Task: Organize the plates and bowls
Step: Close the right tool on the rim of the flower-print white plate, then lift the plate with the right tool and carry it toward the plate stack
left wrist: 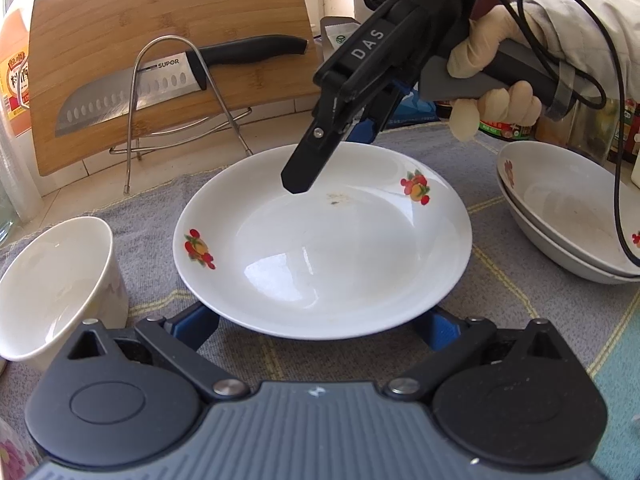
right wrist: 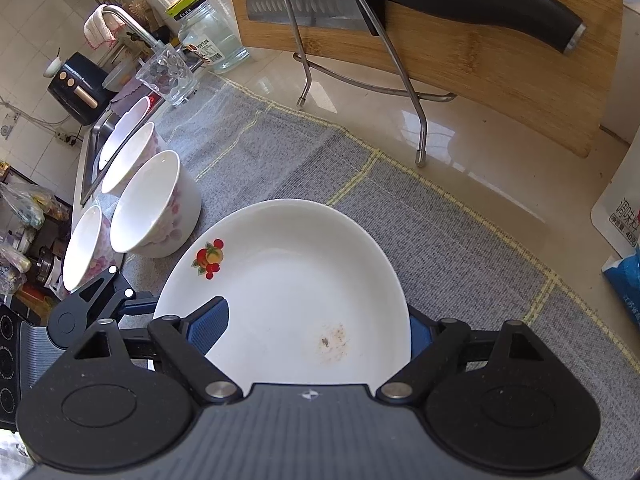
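Observation:
A white plate with fruit prints (left wrist: 320, 248) lies on the grey mat; it also shows in the right wrist view (right wrist: 288, 288). My left gripper (left wrist: 320, 320) is open, its blue fingers under the plate's near rim on both sides. My right gripper (right wrist: 316, 328) straddles the plate's far rim, one finger (right wrist: 210, 326) over the plate, the other below; in the left wrist view its black finger (left wrist: 308, 160) hangs above the plate. Whether it clamps the rim I cannot tell. Two stacked plates (left wrist: 568, 216) sit at the right. Several floral bowls (right wrist: 154, 204) stand at the left.
A wooden cutting board (left wrist: 160, 52) with a knife (left wrist: 136, 92) leans in a wire rack (right wrist: 360, 60) behind the mat. A glass (right wrist: 168, 76) and jar stand near the sink. Bottles and packets line the right edge. A bowl (left wrist: 56, 284) sits beside my left gripper.

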{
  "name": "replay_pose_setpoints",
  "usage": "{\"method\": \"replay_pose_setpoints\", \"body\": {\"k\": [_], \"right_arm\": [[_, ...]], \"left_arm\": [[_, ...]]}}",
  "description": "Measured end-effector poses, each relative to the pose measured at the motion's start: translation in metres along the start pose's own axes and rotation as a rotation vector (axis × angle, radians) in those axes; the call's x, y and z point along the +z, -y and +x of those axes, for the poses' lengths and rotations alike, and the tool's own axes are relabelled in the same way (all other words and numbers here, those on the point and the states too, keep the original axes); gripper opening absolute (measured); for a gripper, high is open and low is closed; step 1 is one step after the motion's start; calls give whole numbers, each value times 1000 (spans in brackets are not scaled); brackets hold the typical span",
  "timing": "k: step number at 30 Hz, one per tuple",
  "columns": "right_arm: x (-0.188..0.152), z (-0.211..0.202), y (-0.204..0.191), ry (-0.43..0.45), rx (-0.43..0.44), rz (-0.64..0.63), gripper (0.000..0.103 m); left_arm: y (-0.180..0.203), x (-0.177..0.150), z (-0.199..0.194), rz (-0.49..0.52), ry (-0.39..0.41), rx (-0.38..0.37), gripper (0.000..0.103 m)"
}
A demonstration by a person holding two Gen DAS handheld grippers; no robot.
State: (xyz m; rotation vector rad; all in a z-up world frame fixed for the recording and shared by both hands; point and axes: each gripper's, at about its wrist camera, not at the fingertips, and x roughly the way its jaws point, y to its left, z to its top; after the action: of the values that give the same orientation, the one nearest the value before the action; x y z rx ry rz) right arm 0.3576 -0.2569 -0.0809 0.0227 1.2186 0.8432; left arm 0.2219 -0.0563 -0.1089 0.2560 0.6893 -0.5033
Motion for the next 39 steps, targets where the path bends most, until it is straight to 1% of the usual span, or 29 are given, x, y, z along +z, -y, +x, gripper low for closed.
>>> {"method": "replay_pose_setpoints", "body": {"k": [6, 20, 27, 39], "right_arm": [[-1, -1, 0, -7, 9, 14, 92], [-9, -5, -14, -10, 17, 0, 93], [-15, -17, -25, 10, 17, -1, 93], [-40, -41, -50, 57, 6, 0, 93]], "left_arm": [[1, 1, -1, 10, -9, 4, 102], [1, -2, -11, 18, -21, -10, 101], [3, 0, -23, 22, -13, -17, 101], [14, -1, -52, 66, 3, -31, 101]]}}
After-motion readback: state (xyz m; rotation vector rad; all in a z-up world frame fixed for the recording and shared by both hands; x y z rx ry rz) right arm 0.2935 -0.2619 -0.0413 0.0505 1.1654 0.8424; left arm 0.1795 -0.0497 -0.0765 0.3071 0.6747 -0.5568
